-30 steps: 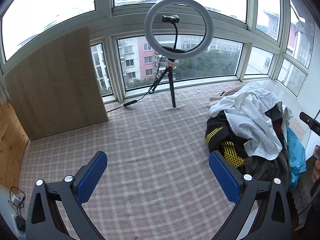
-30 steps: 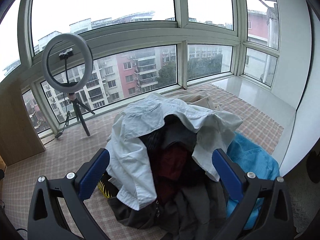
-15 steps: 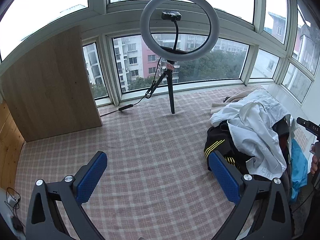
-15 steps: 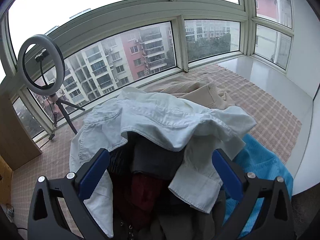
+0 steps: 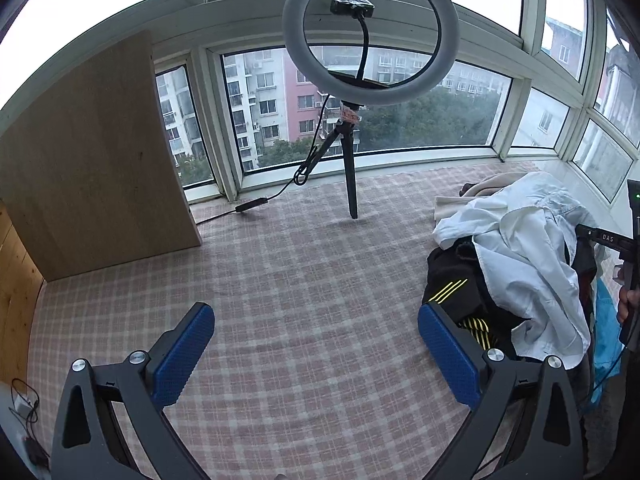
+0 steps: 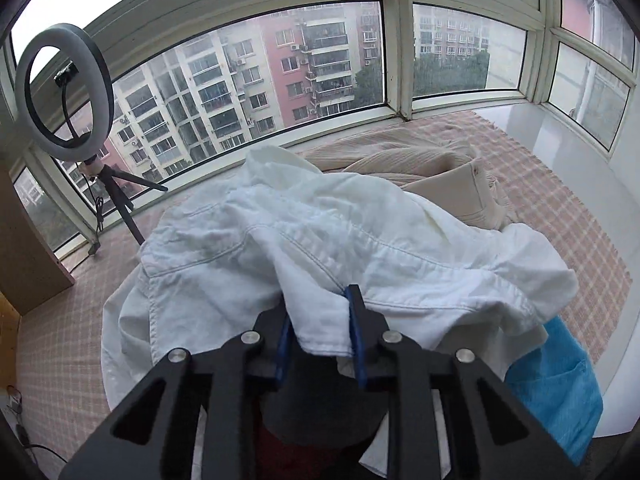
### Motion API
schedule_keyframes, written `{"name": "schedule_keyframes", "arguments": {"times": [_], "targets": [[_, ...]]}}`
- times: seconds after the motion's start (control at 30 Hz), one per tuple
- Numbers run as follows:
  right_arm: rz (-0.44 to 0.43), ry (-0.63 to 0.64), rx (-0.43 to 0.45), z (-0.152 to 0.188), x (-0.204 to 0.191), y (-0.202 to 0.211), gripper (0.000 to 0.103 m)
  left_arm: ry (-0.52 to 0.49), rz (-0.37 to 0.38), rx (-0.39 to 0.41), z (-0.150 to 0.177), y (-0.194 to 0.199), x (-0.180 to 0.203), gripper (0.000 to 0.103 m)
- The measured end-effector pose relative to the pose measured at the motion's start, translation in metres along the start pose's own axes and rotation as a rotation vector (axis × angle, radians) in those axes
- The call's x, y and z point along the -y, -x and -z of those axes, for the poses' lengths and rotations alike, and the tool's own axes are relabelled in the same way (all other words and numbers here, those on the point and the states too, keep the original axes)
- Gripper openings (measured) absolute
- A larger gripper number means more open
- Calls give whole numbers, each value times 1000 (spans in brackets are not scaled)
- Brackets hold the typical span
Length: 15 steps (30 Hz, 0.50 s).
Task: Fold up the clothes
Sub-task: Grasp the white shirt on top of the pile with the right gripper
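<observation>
A heap of clothes lies on the checked cloth [image 5: 300,280], topped by a crumpled white shirt [image 6: 320,232] [image 5: 520,256]. Under it are a black garment with yellow stripes [image 5: 452,280], a blue one [image 6: 556,392] and a beige one [image 6: 420,164]. My right gripper [image 6: 318,310] is down on the heap, its jaws closing with a fold of the white shirt pinched between the blue pads. My left gripper [image 5: 316,320] hovers open above bare checked cloth, left of the heap, with nothing between its fingers. At the right edge of the left wrist view a hand [image 5: 630,304] holds the right gripper.
A ring light on a tripod [image 5: 368,40] stands at the window with its cable [image 5: 256,204] trailing left. A wooden board [image 5: 92,160] leans at the back left. A white sill [image 6: 560,152] borders the cloth on the right. Windows enclose the far side.
The right gripper came down onto the heap and its jaws went from wide apart to pinching a fold of the white shirt. The left gripper drifted forward, still open.
</observation>
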State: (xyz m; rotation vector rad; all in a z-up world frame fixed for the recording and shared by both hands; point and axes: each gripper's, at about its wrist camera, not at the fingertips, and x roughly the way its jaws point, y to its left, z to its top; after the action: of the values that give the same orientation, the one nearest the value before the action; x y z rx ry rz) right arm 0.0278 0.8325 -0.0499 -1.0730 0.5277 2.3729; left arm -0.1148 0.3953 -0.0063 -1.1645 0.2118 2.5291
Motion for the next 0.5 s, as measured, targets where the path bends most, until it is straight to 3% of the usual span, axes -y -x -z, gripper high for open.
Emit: {"name": "schedule_keyframes", "arguments": {"times": [0.1, 0.3, 0.5], "targets": [[-24, -34, 56, -8, 4, 20, 9, 4, 4, 0, 2, 1, -5, 102], [-101, -87, 211, -38, 7, 84, 5, 25, -12, -2, 6, 3, -19, 102], [-156, -20, 355, -67, -22, 150, 3, 52, 1, 4, 12, 9, -30, 102]]}}
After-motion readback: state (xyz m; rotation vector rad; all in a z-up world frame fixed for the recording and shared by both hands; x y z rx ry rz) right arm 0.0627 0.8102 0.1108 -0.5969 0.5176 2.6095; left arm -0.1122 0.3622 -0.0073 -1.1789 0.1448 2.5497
